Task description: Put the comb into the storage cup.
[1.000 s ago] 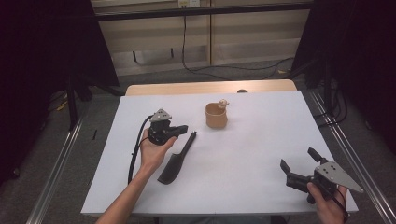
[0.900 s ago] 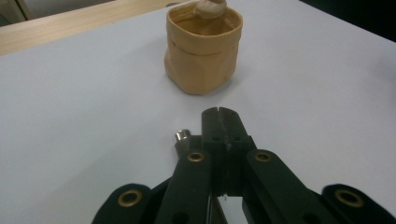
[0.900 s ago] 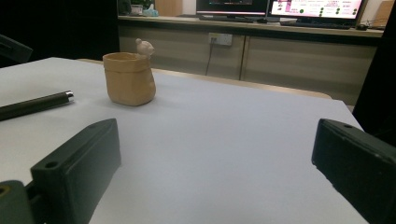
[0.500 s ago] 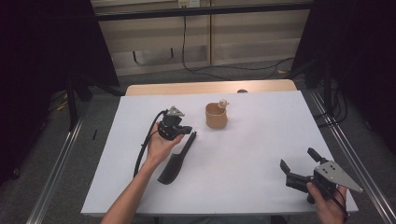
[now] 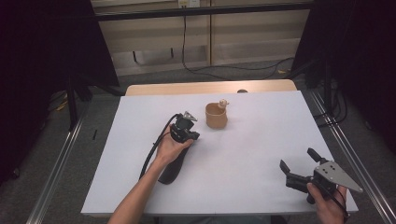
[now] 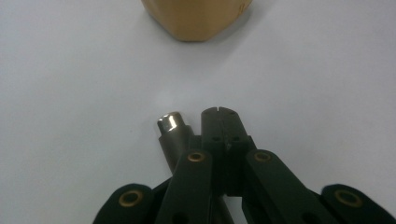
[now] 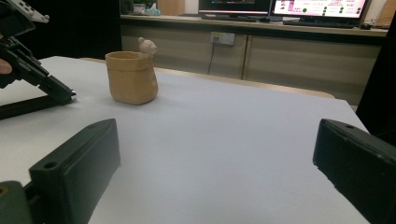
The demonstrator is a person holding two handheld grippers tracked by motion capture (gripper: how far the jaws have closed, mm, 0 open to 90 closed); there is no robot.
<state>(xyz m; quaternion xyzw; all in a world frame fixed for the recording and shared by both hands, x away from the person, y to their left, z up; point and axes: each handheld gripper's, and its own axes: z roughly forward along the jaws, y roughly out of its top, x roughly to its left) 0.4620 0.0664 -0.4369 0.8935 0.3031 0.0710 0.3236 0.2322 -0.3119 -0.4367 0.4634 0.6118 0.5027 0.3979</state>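
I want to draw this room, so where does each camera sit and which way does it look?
High view: above the person's side, looking forward and down on the white table; both forearms enter from below, with the left tool and right tool.
Left gripper view: on the left tool, looking down its shut jaws at the tan cup, beside a metal-tipped black object.
Right gripper view: on the right tool, low, looking across the table between open jaws.
All three share the tan cup.
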